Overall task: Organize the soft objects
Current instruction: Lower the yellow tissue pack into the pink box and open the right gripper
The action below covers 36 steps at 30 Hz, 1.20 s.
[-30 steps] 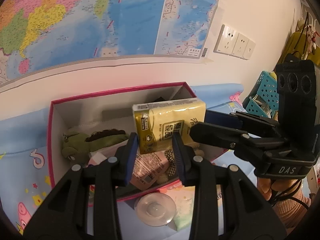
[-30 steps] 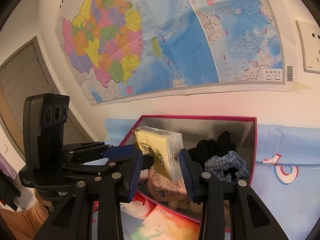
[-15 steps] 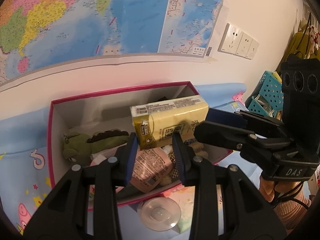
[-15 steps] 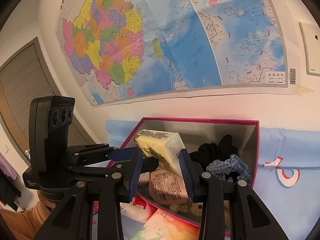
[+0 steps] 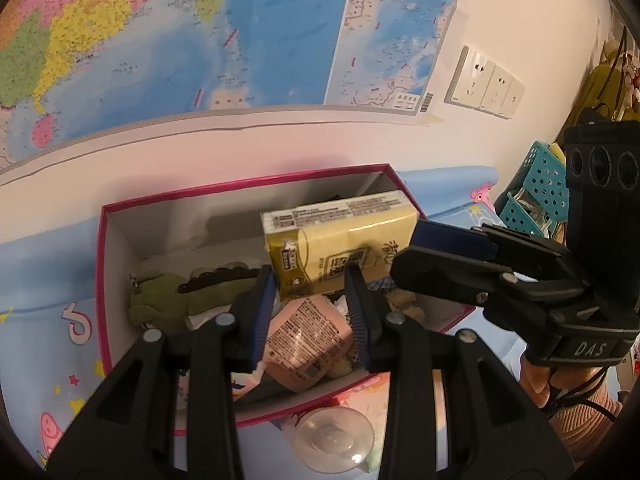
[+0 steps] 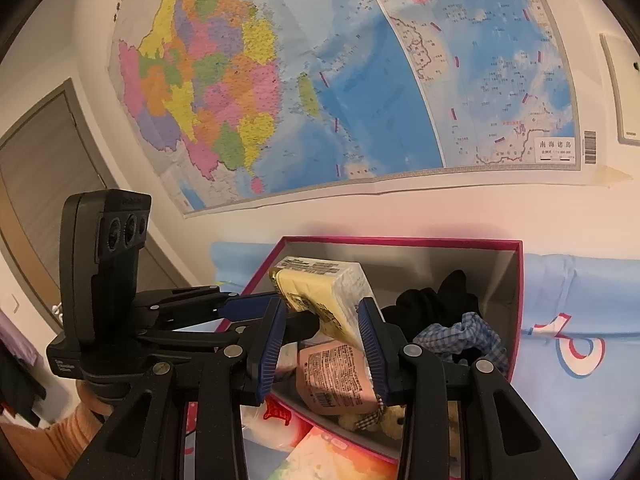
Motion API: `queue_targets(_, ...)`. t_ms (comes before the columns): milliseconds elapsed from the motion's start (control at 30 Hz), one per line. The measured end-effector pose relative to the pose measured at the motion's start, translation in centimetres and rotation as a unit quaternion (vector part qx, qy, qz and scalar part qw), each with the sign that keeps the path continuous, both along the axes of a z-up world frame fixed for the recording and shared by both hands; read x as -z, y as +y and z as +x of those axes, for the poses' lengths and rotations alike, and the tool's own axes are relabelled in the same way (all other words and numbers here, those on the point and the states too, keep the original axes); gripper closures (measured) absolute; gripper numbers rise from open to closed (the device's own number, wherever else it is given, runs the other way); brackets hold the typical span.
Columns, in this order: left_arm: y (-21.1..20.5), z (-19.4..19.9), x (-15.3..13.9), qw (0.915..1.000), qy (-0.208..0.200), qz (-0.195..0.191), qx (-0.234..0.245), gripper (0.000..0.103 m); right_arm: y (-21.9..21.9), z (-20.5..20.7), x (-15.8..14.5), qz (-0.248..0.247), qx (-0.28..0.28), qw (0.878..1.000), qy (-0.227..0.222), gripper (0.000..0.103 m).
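Observation:
A yellow tissue pack (image 5: pixel 340 246) is held above the pink-rimmed box (image 5: pixel 240 182). Both grippers grip it: my left gripper (image 5: pixel 310 284) holds its lower edge, and my right gripper (image 6: pixel 322 316) holds its other side; the pack also shows in the right wrist view (image 6: pixel 324 292). The right gripper (image 5: pixel 420 248) reaches in from the right in the left wrist view. Inside the box lie a green plush toy (image 5: pixel 160 296), a pink tissue pack (image 5: pixel 308 340), a blue checked cloth (image 6: pixel 464 336) and a black cloth (image 6: pixel 436 296).
The box stands on a light blue cartoon tablecloth (image 5: pixel 48 320) against a white wall with a map (image 5: pixel 200 32). A clear round lid (image 5: pixel 332 436) lies in front of the box. Teal baskets (image 5: pixel 536 184) stand at the right. Wall sockets (image 5: pixel 484 84) are above.
The yellow tissue pack has tilted from nearly upright to lying more on its side and has risen slightly above the box. Both grippers stay shut on it.

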<state>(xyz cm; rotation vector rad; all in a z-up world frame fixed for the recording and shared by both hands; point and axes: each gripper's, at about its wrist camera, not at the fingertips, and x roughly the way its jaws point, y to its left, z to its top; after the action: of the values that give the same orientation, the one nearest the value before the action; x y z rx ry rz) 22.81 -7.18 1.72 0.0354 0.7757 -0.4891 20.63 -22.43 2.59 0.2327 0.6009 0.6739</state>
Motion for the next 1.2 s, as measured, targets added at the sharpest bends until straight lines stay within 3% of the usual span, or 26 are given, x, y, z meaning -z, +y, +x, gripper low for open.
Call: queue_targets(1200,-0.4,2.3,1.3,0.9994,0.022,0.023,-0.013,0.066,0.5,2.4,0.6,0.0,-0.001,1.0,0.019,0.064)
